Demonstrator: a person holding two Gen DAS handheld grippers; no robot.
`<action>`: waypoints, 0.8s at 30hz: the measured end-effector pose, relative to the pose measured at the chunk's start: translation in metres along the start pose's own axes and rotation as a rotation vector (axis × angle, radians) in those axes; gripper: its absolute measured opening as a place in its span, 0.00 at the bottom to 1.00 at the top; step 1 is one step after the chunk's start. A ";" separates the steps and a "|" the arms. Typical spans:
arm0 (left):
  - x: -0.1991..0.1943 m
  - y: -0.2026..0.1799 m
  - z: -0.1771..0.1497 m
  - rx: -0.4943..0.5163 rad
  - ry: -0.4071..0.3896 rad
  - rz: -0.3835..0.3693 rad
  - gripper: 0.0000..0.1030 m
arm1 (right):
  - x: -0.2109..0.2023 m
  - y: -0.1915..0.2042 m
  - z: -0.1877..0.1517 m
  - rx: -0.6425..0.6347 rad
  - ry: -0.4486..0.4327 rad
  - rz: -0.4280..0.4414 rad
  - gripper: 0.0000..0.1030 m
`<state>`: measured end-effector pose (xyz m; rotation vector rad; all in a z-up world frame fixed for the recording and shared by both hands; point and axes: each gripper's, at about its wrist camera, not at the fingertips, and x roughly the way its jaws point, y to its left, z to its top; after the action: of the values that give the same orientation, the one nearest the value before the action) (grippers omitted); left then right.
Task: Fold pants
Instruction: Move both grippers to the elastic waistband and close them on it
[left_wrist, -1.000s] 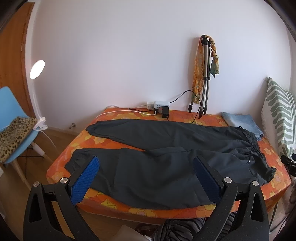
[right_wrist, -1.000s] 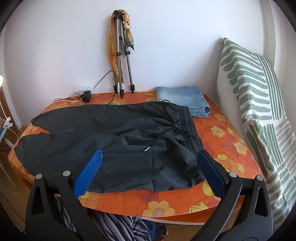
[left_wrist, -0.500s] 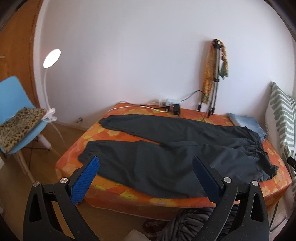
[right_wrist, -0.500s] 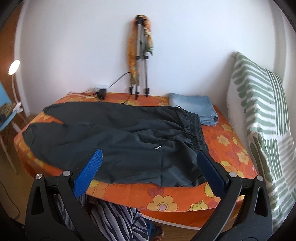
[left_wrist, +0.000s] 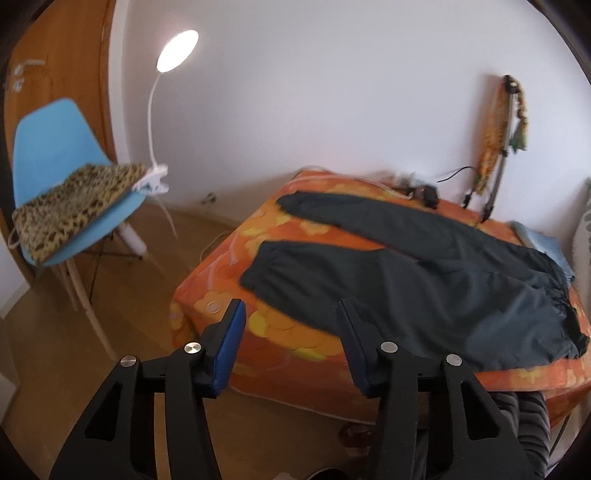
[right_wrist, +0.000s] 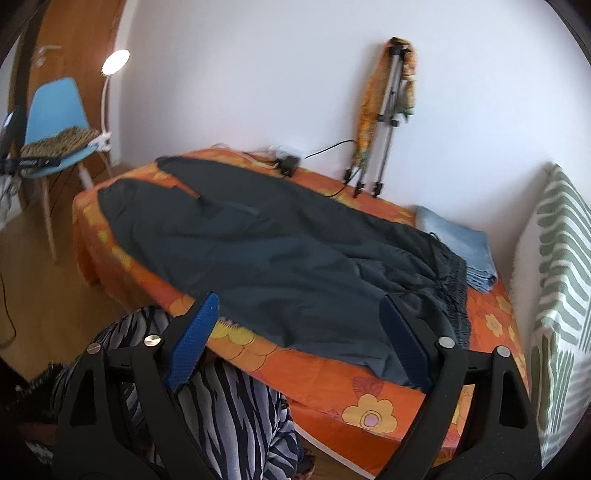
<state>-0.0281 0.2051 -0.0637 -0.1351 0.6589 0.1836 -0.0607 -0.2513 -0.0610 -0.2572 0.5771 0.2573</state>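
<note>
Dark grey pants (left_wrist: 424, 266) lie flat on an orange flowered bed (left_wrist: 221, 266), leg cuffs to the left and waistband to the right. My left gripper (left_wrist: 290, 306) hangs off the bed's front corner, short of the near leg's cuff. Its jaws are closing with nothing between them. In the right wrist view the pants (right_wrist: 277, 251) spread across the bed (right_wrist: 369, 387). My right gripper (right_wrist: 299, 299) hovers tilted over the front hem near the waistband. Its jaws stand wide, are closing slightly, and hold no cloth.
Folded jeans (right_wrist: 461, 243) and a striped pillow (right_wrist: 557, 277) sit at the bed's right end. A tripod (right_wrist: 388, 122), a power strip and cables (right_wrist: 288, 162) line the back wall. A blue chair (left_wrist: 55, 147) and a lamp (left_wrist: 177, 51) stand left. A person's striped trousers (right_wrist: 229, 406) are below.
My left gripper has swung left and down toward the cuff end of the bed, and its jaws have narrowed. My right gripper has rolled and shifted left, with its jaws slightly narrower.
</note>
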 end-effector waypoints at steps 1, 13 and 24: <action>0.009 0.007 0.000 -0.016 0.018 0.003 0.41 | 0.003 0.001 -0.002 -0.003 0.011 0.012 0.80; 0.093 0.024 0.008 -0.071 0.146 -0.031 0.35 | 0.082 -0.010 -0.014 -0.033 0.194 0.149 0.66; 0.147 0.029 0.015 -0.132 0.224 -0.036 0.35 | 0.148 0.020 -0.024 -0.193 0.315 0.260 0.60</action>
<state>0.0884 0.2544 -0.1452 -0.2977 0.8664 0.1784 0.0411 -0.2157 -0.1672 -0.4144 0.9007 0.5309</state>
